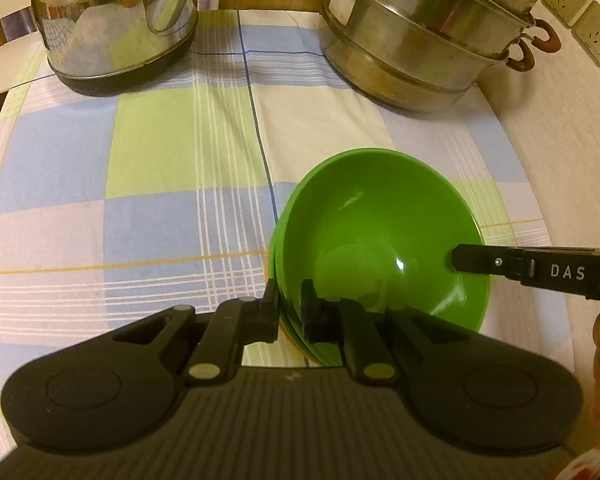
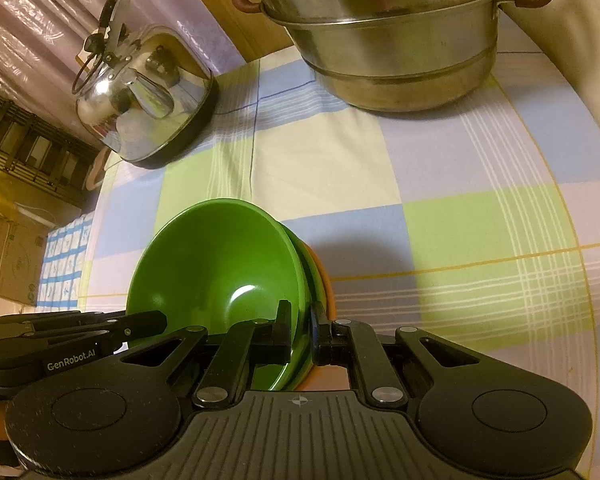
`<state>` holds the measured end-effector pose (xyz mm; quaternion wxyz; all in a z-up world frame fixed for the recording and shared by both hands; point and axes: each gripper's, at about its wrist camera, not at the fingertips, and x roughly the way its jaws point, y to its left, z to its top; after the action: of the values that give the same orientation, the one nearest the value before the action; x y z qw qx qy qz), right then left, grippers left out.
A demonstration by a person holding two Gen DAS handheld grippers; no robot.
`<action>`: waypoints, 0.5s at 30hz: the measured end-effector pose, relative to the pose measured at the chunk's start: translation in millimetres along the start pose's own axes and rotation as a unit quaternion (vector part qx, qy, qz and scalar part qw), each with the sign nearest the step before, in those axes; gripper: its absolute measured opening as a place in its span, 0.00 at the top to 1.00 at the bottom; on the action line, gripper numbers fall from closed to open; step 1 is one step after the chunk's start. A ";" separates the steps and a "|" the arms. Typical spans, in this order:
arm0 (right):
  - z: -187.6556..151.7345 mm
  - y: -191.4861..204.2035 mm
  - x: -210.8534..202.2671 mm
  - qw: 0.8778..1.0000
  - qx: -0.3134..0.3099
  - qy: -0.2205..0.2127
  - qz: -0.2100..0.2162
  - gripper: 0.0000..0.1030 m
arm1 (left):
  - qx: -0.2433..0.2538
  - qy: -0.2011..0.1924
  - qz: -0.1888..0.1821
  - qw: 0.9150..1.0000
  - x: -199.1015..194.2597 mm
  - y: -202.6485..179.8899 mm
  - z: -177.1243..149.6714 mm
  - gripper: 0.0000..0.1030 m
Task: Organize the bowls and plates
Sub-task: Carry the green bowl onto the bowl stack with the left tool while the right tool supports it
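A green bowl (image 1: 380,236) is sitting nested in a stack of dishes on a checked tablecloth (image 1: 148,184), toward the near edge of the table, with both handheld grippers gripping its rim from opposite sides. Beneath it, the rim of a second green dish (image 2: 309,268) is showing, and under that an orange dish (image 2: 325,284) is peeking out at the bottom of the stack.

The left gripper (image 1: 290,304) is holding the near rim of the stack in the left wrist view, one finger pressing outside the wall and the other reaching inside the top bowl, the two drawn close together with the rim between them. The right gripper (image 2: 300,324) is doing the same on its side, one finger lying inside the bowl and the other outside the stacked rims, pinching them. In the left wrist view the right gripper is also coming in from the right edge, its black fingertip resting inside the bowl.

Farther back on the cloth, well apart from the stack, a shiny steel kettle (image 1: 116,28) is standing to the left and a tiered steel steamer pot (image 1: 424,32) with brown handles to the right. Two wall sockets (image 1: 580,16) are showing on the wall at far right.
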<state>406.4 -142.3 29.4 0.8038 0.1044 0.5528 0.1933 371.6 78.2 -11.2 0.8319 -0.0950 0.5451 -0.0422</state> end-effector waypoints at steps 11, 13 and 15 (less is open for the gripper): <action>-0.5 -0.3 1.1 1.000 -0.004 0.000 -0.007 0.91 | 0.001 -0.002 0.001 1.000 -0.7 -0.2 -0.6 0.90; -0.6 -0.3 0.7 1.000 -0.007 0.000 -0.006 0.91 | 0.003 -0.001 0.000 1.000 -0.8 0.1 -0.7 0.90; -1.0 0.7 -0.5 1.000 -0.013 -0.002 -0.007 0.91 | 0.000 -0.003 -0.005 1.000 -1.7 1.6 -0.6 0.89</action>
<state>405.1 -142.0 29.6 0.8076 0.0911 0.5491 0.1947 370.3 80.1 -10.2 0.8334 -0.0980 0.5420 -0.0456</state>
